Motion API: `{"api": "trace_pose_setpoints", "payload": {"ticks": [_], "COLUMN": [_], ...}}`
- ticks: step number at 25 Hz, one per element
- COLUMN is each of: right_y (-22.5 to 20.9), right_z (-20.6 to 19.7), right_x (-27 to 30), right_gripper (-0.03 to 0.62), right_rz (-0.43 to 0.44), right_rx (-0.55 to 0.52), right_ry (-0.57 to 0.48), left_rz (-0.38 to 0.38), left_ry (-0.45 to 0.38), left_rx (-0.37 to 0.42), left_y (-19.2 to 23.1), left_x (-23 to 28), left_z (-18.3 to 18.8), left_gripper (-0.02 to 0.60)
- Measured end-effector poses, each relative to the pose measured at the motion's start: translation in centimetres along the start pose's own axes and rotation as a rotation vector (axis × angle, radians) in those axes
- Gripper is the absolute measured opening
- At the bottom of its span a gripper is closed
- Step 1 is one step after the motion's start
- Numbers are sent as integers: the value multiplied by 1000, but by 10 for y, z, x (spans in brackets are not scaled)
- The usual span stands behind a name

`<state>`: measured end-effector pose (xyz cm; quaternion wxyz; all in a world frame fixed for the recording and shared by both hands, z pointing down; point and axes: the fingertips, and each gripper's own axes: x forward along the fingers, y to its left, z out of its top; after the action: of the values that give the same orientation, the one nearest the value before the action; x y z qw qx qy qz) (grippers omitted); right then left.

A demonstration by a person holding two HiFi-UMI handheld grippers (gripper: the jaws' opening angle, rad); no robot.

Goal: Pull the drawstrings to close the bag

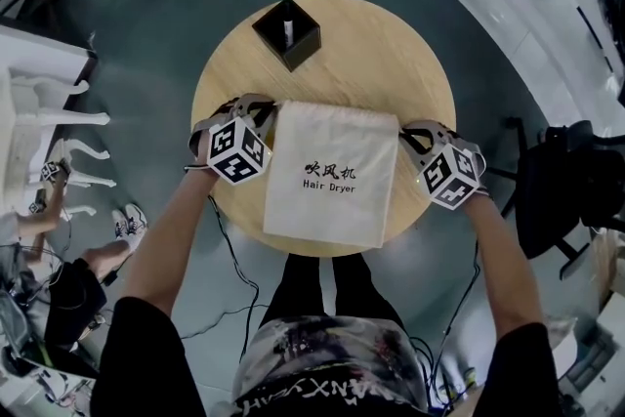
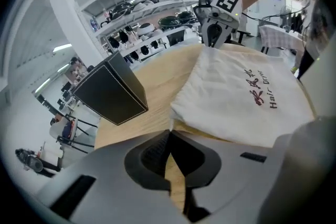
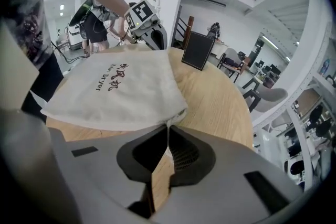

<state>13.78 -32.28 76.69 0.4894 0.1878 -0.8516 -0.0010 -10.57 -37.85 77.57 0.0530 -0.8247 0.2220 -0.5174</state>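
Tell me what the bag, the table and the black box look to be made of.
Bag: off-white woven cloth, probably cotton or canvas, matte; it wrinkles softly and has printed lettering.
Table: light wood or wood-look laminate, smooth; faint grain shows.
Black box: rigid, dark, slight sheen; plastic or coated board, cannot tell which.

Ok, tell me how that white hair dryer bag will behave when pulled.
Probably floppy: the bag lies flat and limp on the table, so its mouth should bunch. Likely light, seemingly empty, so it may slide on the smooth wood rather than stay put.
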Motion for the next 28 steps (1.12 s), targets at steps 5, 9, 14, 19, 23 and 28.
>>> {"api": "trace_pose_setpoints", "payload": {"ticks": [5,9,14,19,23,28], "right_y": [-6,-18,-20,-19,-28,-38], "right_z": [7,13,24,31,48,76], "right_x": [-12,-29,-47,-71,-92,-122], "right_gripper": [12,11,11,11,11,11], "right_rz": [-112,-214,-286,-367,-440,-503], "right_rx": [23,56,75,101,42,31], "right_ry": [-11,-42,-75,-93,-90,-138], "left_rz": [133,236,345,423,482,567], "left_ry": [-39,-75,-126,-162,-179,-222], "left_rx": [-54,-97,-178,-216,-247,-294], "left_y": [9,13,17,16,26,41], "left_x": [-17,-34,-57,-88,-107,-140], "left_z": [6,13,25,34,39,48], "left_gripper": [17,17,17,17,17,17]}}
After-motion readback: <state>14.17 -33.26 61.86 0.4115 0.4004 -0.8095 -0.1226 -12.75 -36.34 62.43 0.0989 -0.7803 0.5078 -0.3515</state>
